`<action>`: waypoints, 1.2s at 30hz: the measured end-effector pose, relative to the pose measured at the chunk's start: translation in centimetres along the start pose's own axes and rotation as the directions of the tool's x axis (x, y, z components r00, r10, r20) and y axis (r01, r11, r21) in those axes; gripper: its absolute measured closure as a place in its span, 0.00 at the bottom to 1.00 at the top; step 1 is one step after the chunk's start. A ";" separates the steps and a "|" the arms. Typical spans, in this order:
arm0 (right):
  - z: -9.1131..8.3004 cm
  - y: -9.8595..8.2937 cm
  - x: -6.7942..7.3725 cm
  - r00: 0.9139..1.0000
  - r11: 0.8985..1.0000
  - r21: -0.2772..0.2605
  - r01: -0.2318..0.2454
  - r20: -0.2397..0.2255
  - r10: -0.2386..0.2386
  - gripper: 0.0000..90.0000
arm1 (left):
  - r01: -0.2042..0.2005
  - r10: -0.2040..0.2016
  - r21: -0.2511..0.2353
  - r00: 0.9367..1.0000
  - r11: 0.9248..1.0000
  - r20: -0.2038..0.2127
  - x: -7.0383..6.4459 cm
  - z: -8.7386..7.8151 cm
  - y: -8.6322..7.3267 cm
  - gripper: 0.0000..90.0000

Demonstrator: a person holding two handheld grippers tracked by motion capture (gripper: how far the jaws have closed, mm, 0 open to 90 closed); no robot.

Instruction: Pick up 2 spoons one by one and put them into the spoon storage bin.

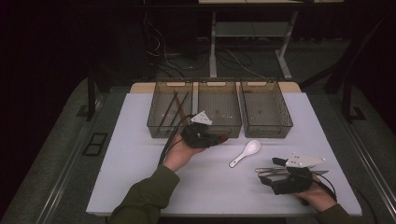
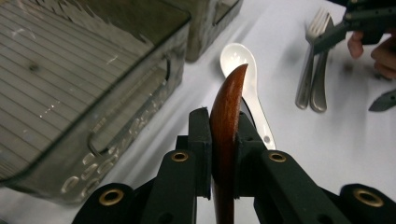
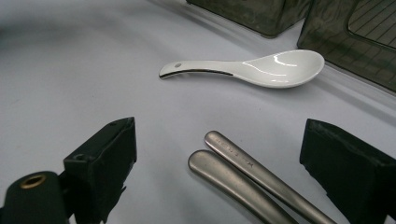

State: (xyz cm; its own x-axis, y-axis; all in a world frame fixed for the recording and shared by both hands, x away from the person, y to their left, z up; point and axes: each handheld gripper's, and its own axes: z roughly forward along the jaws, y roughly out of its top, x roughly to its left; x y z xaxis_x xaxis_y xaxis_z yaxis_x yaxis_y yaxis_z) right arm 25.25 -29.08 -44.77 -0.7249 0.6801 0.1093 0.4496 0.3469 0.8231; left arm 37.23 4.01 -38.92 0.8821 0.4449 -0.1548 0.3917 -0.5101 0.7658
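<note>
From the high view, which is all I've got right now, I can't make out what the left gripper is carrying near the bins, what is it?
Observer: The left gripper is shut on a brown wooden spoon, held edge-on between its jaws.
Operator: Is the right gripper gripping those metal pieces?
Observer: No. The right gripper is open, its jaws standing either side of two metal handles without touching them.
Operator: What are those metal pieces?
Observer: The left gripper view shows tines, so at least one is a fork.
Operator: Anything special about the white spoon?
Observer: The white spoon has a small hole at the handle's end.
</note>
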 end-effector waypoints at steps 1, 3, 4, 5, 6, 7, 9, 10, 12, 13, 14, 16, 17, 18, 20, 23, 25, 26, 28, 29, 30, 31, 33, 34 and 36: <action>0.0 0.0 0.0 1.000 1.000 0.000 0.000 0.000 0.000 0.12 | 0.001 -0.001 -0.006 1.000 1.000 -0.001 0.2 -0.1 0.2 0.89; 0.0 0.0 0.0 1.000 1.000 0.001 0.000 0.000 0.000 0.12 | 0.012 -0.012 -0.020 1.000 1.000 -0.006 0.4 -0.2 0.8 0.89; 0.0 0.0 0.0 1.000 1.000 0.001 -0.001 0.000 0.001 0.12 | 0.008 -0.008 -0.030 1.000 1.000 -0.005 0.7 -0.3 1.1 0.89; 0.0 0.0 0.0 1.000 1.000 0.001 -0.002 -0.001 0.002 0.12 | 0.021 -0.021 -0.041 1.000 0.999 -0.002 0.8 -0.4 1.3 0.89; 0.0 0.0 0.0 1.000 1.000 0.002 -0.002 -0.001 0.002 0.12 | 0.020 -0.020 -0.052 1.000 0.998 -0.003 1.0 -0.5 1.6 0.89; 0.0 0.0 0.0 1.000 1.000 0.001 -0.004 -0.001 0.004 0.12 | 0.020 -0.020 -0.052 1.000 0.998 -0.007 1.1 -0.7 2.0 0.89; 0.0 0.0 -0.1 1.000 1.000 -0.002 -0.007 -0.005 0.007 0.12 | 0.025 -0.025 -0.068 1.000 0.997 -0.009 1.4 -0.9 2.6 0.89; 0.0 0.0 -0.1 1.000 1.000 -0.001 -0.010 -0.004 0.010 0.12 | 0.025 -0.026 -0.076 1.000 0.997 -0.013 1.5 -1.0 3.0 0.89; 0.0 0.0 -0.1 1.000 1.000 0.005 -0.017 -0.006 0.017 0.12 | 0.030 -0.032 -0.086 0.999 0.996 -0.016 1.9 -1.1 3.6 0.89; 0.0 0.0 -0.1 1.000 1.000 0.007 -0.016 -0.005 0.016 0.12 | 0.033 -0.035 -0.089 0.999 0.995 -0.018 2.0 -1.1 3.9 0.89; 0.0 0.0 -0.1 1.000 1.000 0.009 -0.016 -0.001 0.016 0.12 | 0.035 -0.037 -0.094 0.999 0.995 -0.021 2.2 -1.1 4.3 0.89; 0.1 0.0 -0.2 1.000 1.000 0.008 -0.022 -0.001 0.022 0.12 | 0.032 -0.034 -0.096 0.999 0.995 -0.022 2.4 -1.0 4.9 0.89; 0.1 0.0 -0.2 1.000 1.000 0.008 -0.018 0.001 0.018 0.12 | 0.038 -0.040 -0.099 0.999 0.994 -0.022 2.5 -1.0 5.1 0.89; 0.1 0.0 -0.2 1.000 1.000 0.006 -0.018 -0.001 0.018 0.12 | 0.034 -0.037 -0.100 0.999 0.994 -0.023 2.6 -0.9 5.4 0.89; 0.2 0.0 -0.2 1.000 1.000 0.004 -0.018 -0.002 0.018 0.12 | 0.043 -0.046 -0.109 0.999 0.993 -0.025 2.8 -0.8 6.0 0.89; 0.2 0.0 -0.1 1.000 1.000 0.007 -0.013 -0.004 0.013 0.12 | 0.040 -0.045 -0.112 0.998 0.993 -0.038 3.2 -0.5 6.7 0.89; 0.2 0.0 -0.1 1.000 1.000 0.007 -0.013 -0.004 0.013 0.12 | 0.037 -0.043 -0.117 0.998 0.992 -0.050 3.5 -0.3 7.2 0.89; 0.2 0.0 -0.1 1.000 1.000 0.006 -0.010 -0.005 0.010 0.12 | 0.040 -0.047 -0.122 0.997 0.992 -0.054 3.6 -0.2 7.5 0.89; 0.2 0.0 -0.1 1.000 1.000 0.006 -0.010 -0.006 0.010 0.12 | 0.045 -0.054 -0.134 0.997 0.990 -0.059 3.9 0.0 7.9 0.89; 0.2 0.0 -0.1 1.000 1.000 0.006 -0.010 -0.006 0.010 0.12 | 0.046 -0.055 -0.137 0.996 0.990 -0.064 4.1 0.1 8.1 0.89; 0.2 0.0 -0.1 1.000 1.000 0.006 -0.010 -0.006 0.010 0.12 | 0.049 -0.058 -0.140 0.996 0.989 -0.066 4.3 0.2 8.3 0.89; 0.2 0.0 -0.1 1.000 1.000 0.005 -0.010 -0.008 0.010 0.12 | 0.047 -0.058 -0.141 0.996 0.989 -0.072 4.4 0.3 8.5 0.89; 0.2 0.0 -0.1 1.000 1.000 0.004 -0.010 -0.006 0.010 0.12 | 0.052 -0.065 -0.154 0.995 0.987 -0.077 4.8 0.6 8.9 0.89; 0.2 0.0 -0.1 1.000 1.000 0.004 -0.009 -0.006 0.009 0.12 | 0.057 -0.070 -0.161 0.994 0.985 -0.079 5.0 0.7 9.1 0.89; 0.2 0.0 -0.1 1.000 1.000 0.002 -0.008 -0.006 0.008 0.12 | 0.068 -0.084 -0.177 0.993 0.982 -0.086 5.4 1.0 9.4 0.89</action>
State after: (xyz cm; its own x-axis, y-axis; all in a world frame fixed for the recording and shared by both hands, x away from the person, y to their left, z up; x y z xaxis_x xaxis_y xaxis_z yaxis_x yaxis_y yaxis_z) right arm 25.39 -29.00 -44.87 -0.7240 0.6793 0.1194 0.4569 0.3427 0.8208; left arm 45.95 0.92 -33.21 0.8202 0.5479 -0.1646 0.3983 -0.3404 0.8518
